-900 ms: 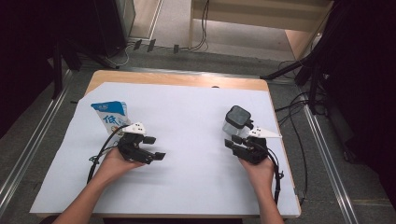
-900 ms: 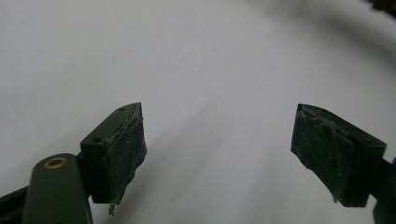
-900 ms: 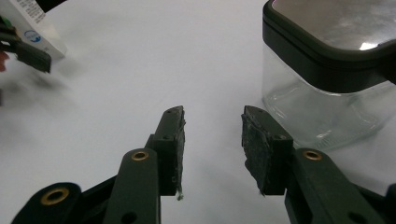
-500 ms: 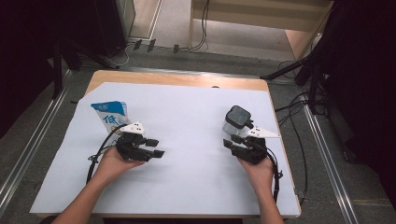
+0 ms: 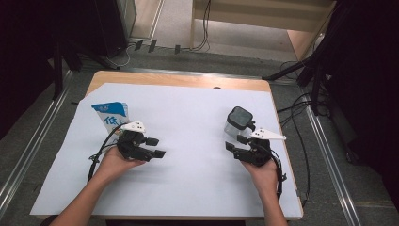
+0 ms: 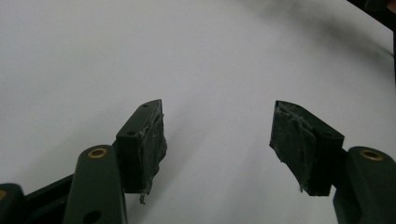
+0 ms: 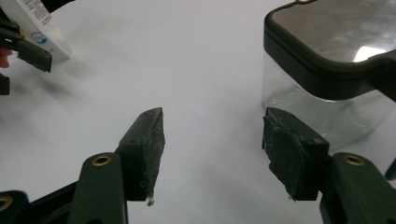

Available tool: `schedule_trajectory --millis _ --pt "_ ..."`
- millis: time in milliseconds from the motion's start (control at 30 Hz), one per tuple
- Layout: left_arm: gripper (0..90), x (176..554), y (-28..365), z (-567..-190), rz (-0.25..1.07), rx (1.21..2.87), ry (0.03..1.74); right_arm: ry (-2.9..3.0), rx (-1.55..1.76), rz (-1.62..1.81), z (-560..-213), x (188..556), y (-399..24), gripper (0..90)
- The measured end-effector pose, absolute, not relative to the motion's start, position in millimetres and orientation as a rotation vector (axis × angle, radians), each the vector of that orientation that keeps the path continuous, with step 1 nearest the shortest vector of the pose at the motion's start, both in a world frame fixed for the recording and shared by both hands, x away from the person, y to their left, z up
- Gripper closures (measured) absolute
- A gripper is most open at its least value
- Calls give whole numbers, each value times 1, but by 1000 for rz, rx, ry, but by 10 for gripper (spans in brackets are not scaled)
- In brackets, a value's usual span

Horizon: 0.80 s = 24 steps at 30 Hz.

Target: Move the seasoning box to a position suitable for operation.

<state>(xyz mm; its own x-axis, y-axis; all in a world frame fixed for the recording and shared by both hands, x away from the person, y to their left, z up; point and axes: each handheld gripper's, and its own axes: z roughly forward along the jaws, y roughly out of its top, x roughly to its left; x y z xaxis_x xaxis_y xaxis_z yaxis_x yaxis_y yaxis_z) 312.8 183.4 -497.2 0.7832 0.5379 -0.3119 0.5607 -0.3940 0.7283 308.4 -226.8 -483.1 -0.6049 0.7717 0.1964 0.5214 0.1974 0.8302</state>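
The milk carton [image 5: 112,117] stands at the white sheet's [image 5: 188,183] left, its lower corner hidden behind the left gripper [image 5: 156,147] just beside it; its print is too small to read. Since the earlier frames that gripper has barely shifted. Its jaws stand apart over bare paper, worn rubbery pads [image 6: 152,149] empty. To the right, the clear square jar [image 5: 236,125] with its dark glossy lid sits just beyond the right gripper [image 5: 235,142], whose jaws also gape, gripping nothing, one pad [image 7: 287,149] near the glassy wall.
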Motion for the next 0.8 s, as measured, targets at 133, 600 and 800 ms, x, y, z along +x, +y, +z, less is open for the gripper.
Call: schedule_trajectory --millis 133,600,800 --pt "297 313 183 -497 -37 2073 816 2190 1251 1370 -481 308 -233 388" --pt "210 311 183 -494 -48 2065 822 2099 1289 1343 -470 312 -255 293" --pt "203 311 183 -494 -46 2075 820 2037 1324 1324 -467 317 -265 154"
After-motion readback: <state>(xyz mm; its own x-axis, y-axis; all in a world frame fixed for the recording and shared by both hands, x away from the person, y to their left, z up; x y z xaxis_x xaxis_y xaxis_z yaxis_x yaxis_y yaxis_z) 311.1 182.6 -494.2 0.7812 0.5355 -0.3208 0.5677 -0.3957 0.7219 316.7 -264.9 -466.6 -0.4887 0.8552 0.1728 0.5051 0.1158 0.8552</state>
